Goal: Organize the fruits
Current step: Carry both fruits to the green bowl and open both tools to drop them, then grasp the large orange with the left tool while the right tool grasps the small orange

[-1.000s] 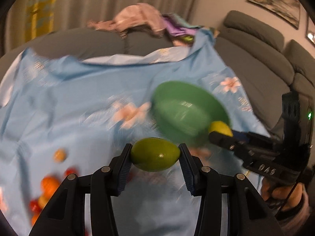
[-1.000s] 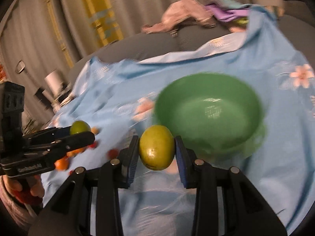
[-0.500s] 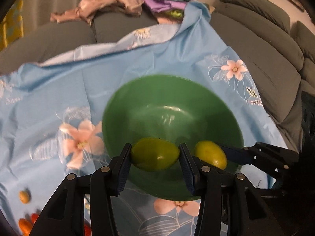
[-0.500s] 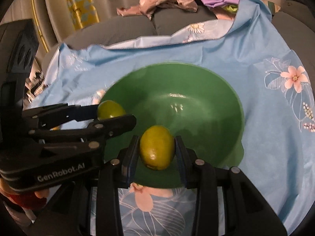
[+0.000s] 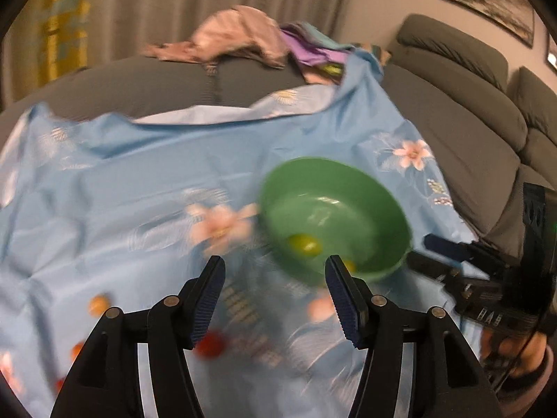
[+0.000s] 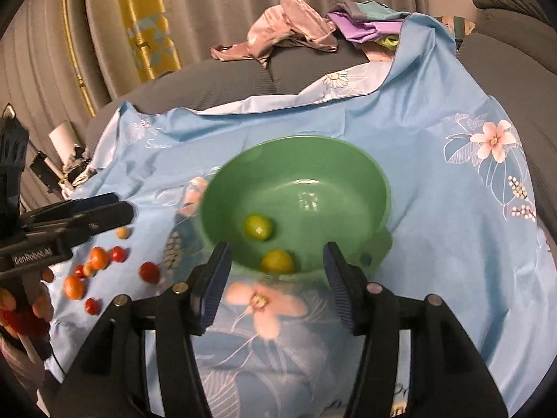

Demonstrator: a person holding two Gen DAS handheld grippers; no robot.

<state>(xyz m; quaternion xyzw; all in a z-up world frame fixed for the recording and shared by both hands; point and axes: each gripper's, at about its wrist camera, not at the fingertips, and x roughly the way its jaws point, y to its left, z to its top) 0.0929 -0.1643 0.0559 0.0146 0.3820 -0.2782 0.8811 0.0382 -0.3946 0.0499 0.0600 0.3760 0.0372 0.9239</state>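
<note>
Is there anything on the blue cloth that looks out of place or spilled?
Yes. Small red and orange fruits lie scattered loose on the blue flowered cloth, left of the green plastic bowl, which holds only two yellow-green fruits. Nothing looks spilled or damaged.

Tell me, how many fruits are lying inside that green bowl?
2. One yellow-green fruit lies near the middle of the green bowl; a yellower fruit sits by the near wall. Nothing seems hidden.
</note>
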